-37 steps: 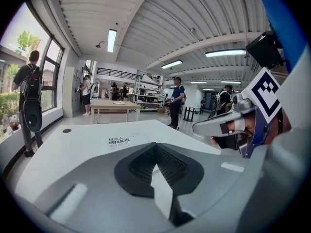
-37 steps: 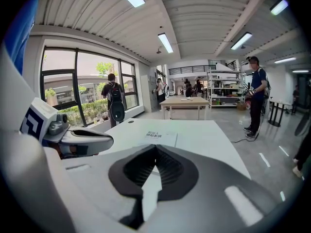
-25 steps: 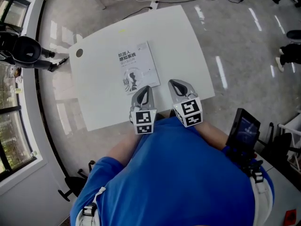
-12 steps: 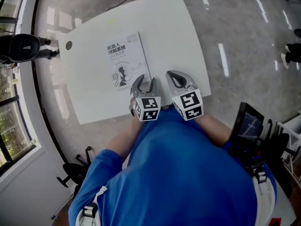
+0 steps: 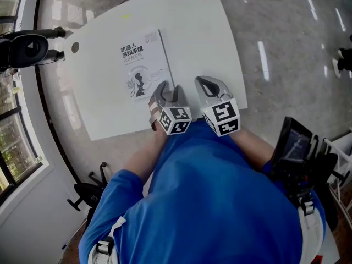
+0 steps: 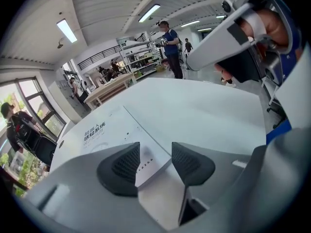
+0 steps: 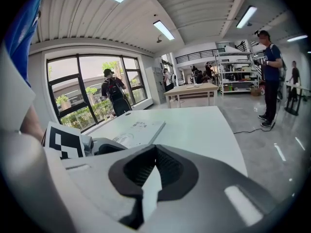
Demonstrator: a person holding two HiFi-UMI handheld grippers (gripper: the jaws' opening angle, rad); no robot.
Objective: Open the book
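A closed white book (image 5: pixel 144 64) with dark cover print lies flat on the white table (image 5: pixel 209 43), left of the middle. My left gripper (image 5: pixel 165 91) is over the book's near right corner, and its jaws are opening. In the left gripper view the book (image 6: pixel 107 130) has that corner between the dark pads (image 6: pixel 124 166) of the left gripper (image 6: pixel 155 150), and neither pad presses on it. My right gripper (image 5: pixel 205 85) is just right of the book, over bare table. In its own view the right gripper (image 7: pixel 154 152) is shut on nothing, with the book (image 7: pixel 136 129) ahead to the left.
The table's near edge (image 5: pixel 137 126) runs just under both grippers. A small dark round hole (image 5: pixel 75 47) marks the table's far left. A black office chair (image 5: pixel 25 48) stands left of the table. A dark screen device (image 5: pixel 296 144) is at my right. People (image 7: pixel 269 67) stand far off.
The left gripper's jaws have gone from shut to open, and it has sunk forward onto the book's near right corner. The right gripper has shifted slightly and stays shut.
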